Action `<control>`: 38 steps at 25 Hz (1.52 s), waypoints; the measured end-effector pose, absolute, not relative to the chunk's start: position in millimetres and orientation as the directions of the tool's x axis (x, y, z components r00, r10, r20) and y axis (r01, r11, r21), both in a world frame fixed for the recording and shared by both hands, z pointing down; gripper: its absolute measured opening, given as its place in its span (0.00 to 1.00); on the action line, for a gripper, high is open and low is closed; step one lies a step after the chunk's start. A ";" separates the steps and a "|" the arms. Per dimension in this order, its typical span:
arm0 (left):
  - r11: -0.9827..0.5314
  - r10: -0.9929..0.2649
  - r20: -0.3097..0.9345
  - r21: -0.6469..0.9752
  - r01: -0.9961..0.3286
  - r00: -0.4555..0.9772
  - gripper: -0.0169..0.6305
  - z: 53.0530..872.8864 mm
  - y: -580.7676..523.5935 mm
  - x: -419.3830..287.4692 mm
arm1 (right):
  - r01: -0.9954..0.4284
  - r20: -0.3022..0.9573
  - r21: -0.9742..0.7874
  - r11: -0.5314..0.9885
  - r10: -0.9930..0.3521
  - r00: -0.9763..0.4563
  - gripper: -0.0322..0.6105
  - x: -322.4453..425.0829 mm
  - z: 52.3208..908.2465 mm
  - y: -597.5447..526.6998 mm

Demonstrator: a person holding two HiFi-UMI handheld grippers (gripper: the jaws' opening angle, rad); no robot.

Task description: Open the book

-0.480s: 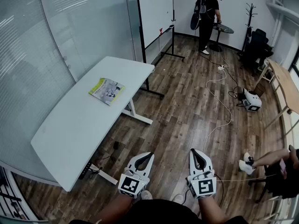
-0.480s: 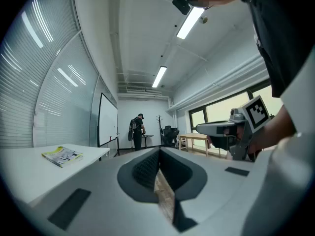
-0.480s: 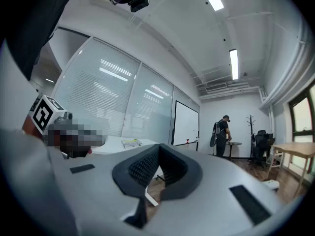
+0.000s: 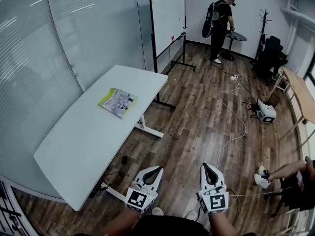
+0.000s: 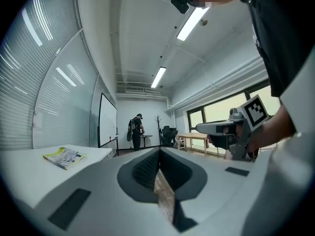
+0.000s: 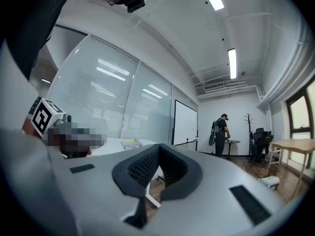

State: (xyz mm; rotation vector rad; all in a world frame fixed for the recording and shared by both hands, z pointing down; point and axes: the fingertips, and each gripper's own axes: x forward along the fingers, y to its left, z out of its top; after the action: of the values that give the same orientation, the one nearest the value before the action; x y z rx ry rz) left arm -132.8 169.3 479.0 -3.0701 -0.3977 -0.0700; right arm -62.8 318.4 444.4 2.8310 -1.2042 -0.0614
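A closed book (image 4: 117,103) with a yellow-green cover lies flat on the far half of a white table (image 4: 74,141), well ahead and to the left of both grippers. It also shows as the book (image 5: 64,157) at the left gripper view's left edge and, small, as the book (image 6: 131,143) in the right gripper view. My left gripper (image 4: 157,169) and right gripper (image 4: 205,165) are held side by side over the wooden floor, pointing level. Both are shut with nothing between the jaws. The table's near corner lies to the left of the left gripper.
A whiteboard on a stand (image 4: 167,18) stands past the table's far end. A person (image 4: 220,21) stands at a small round table at the back. A white cable (image 4: 231,112) and a white device (image 4: 266,112) lie on the floor. A wooden desk (image 4: 301,95) and a seated person's shoes (image 4: 261,177) are at the right.
The head view has shifted slightly, so the table and book sit a little lower and to the right. Both grippers sit a bit lower in the frame, still shut and empty.
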 end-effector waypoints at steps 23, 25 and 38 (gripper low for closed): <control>-0.962 0.270 0.109 0.005 0.271 0.957 0.05 509.1 129.7 -60.2 | -0.739 0.022 -0.092 -0.667 -0.743 0.669 0.06 8.1 476.7 280.4; -0.960 0.275 0.114 -0.029 0.280 0.955 0.05 503.8 131.5 -33.3 | -0.757 0.035 -0.075 -0.649 -0.760 0.649 0.06 33.3 480.3 278.8; -0.978 0.186 0.148 -0.072 0.198 0.971 0.05 512.1 106.0 100.7 | -0.780 -0.005 -0.125 -0.614 -0.786 0.619 0.06 183.9 472.5 260.6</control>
State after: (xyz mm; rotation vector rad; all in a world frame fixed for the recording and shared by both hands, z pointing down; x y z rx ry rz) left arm 100.7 106.0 512.1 -3.0328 -0.2957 -0.2152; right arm 183.9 260.6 472.5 2.9288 -1.4217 0.0823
